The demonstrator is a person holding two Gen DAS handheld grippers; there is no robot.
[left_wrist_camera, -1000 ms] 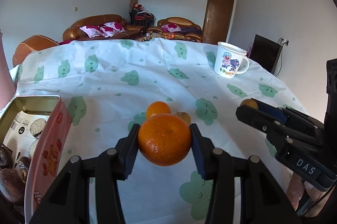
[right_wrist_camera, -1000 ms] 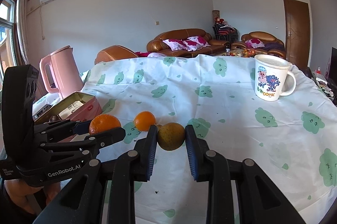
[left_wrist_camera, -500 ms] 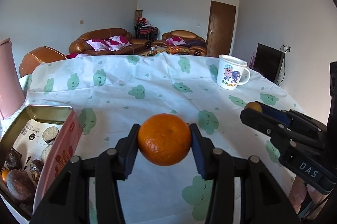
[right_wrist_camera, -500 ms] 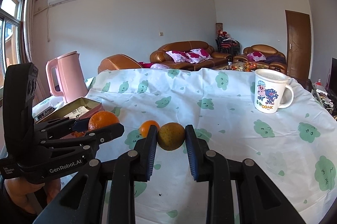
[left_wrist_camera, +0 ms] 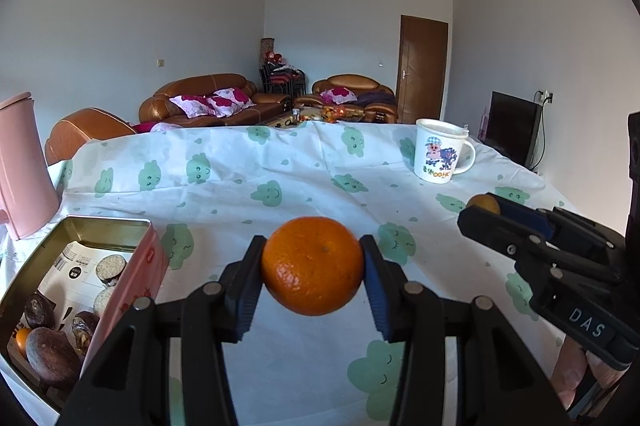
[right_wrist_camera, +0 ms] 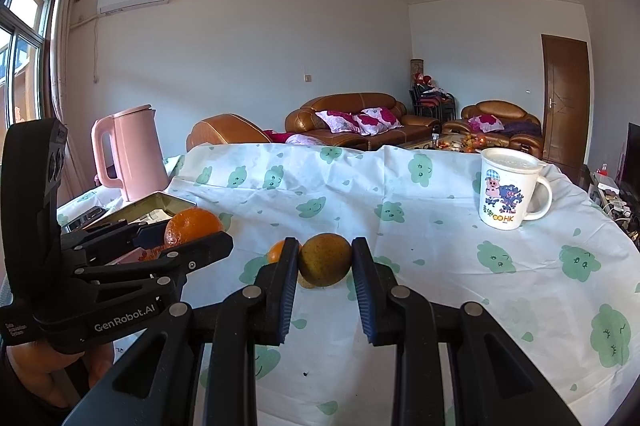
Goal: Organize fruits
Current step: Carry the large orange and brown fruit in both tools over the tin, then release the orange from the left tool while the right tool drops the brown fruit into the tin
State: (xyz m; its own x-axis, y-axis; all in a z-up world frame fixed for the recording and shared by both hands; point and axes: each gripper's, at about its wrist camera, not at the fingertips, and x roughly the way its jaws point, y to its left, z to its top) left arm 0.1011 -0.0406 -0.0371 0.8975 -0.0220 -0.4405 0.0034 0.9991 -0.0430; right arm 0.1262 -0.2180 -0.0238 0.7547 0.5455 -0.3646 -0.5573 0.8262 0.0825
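My left gripper (left_wrist_camera: 313, 266) is shut on a large orange (left_wrist_camera: 313, 265) and holds it above the tablecloth; it also shows in the right wrist view (right_wrist_camera: 192, 226). My right gripper (right_wrist_camera: 325, 260) is shut on a greenish-brown fruit (right_wrist_camera: 325, 259), lifted off the cloth; its tip shows in the left wrist view (left_wrist_camera: 483, 204). A small orange (right_wrist_camera: 275, 252) and part of another fruit (right_wrist_camera: 306, 283) lie on the cloth behind the right fingers. An open pink tin (left_wrist_camera: 150, 254) at the left holds dark fruits and snacks.
A white cartoon mug (right_wrist_camera: 505, 193) stands at the right on the cloud-print tablecloth (right_wrist_camera: 440, 258). A pink kettle (right_wrist_camera: 132, 156) stands at the far left behind the tin. Sofas and a door lie beyond the table.
Both grippers have risen and tilted up with their fruits held. The small orange on the cloth has dropped out of the left view; more of the tin shows.
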